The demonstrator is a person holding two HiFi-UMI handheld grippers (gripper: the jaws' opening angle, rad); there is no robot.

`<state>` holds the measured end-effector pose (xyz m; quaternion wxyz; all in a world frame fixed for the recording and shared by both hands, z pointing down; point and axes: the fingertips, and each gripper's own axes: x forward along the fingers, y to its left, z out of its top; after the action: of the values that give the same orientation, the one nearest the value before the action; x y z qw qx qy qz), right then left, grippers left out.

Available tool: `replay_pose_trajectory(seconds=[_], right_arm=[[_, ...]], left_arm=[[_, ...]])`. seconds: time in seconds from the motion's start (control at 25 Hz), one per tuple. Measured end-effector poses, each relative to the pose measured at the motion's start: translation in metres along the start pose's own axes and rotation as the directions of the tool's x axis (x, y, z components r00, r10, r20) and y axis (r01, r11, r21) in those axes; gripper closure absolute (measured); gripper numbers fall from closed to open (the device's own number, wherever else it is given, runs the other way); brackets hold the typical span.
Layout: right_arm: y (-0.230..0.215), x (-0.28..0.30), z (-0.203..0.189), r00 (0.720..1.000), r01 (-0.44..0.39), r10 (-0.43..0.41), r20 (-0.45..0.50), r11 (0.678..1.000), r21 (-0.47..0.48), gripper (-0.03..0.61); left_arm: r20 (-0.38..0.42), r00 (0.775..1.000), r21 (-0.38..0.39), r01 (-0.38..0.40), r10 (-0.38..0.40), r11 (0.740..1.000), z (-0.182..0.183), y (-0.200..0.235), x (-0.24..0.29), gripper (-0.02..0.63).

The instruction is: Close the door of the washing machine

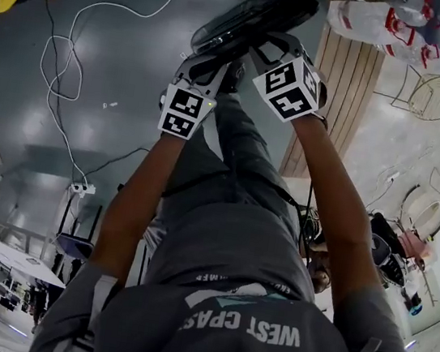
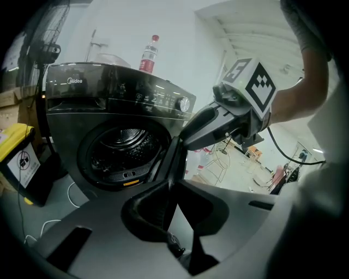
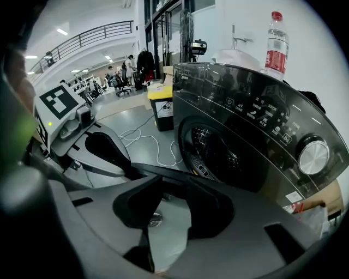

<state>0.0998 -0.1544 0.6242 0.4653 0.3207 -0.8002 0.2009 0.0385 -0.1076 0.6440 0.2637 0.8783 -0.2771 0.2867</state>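
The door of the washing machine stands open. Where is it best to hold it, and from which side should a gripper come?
Grip the door by its thin outer rim, coming edge-on from the front with the jaws astride it. Standing open, it offers only that narrow edge; the left gripper seems to pinch it this way.

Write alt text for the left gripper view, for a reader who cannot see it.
The left tongs grip the open door of a dark washing machine by its rim. The right tongs reach toward the door's upper edge from the right; a bottle stands on the machine.
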Motion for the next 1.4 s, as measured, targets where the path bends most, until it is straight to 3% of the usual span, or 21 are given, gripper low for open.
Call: replay_pose_trajectory(seconds=[0.8, 1.4], right_arm=[[-0.010, 0.022, 0.037, 1.000, 0.017, -0.016, 0.023, 0.999, -0.040, 0.472], [-0.028, 0.038, 0.067, 0.998, 0.031, -0.028, 0.052, 0.998, -0.061, 0.495]], left_arm=[[0.068, 0.992, -0.020, -0.106, 0.107, 0.994, 0.024, 0.057, 0.001, 0.560], [0.113, 0.971, -0.090, -0.203, 0.212, 0.975, 0.051, 0.102, 0.008, 0.571]])
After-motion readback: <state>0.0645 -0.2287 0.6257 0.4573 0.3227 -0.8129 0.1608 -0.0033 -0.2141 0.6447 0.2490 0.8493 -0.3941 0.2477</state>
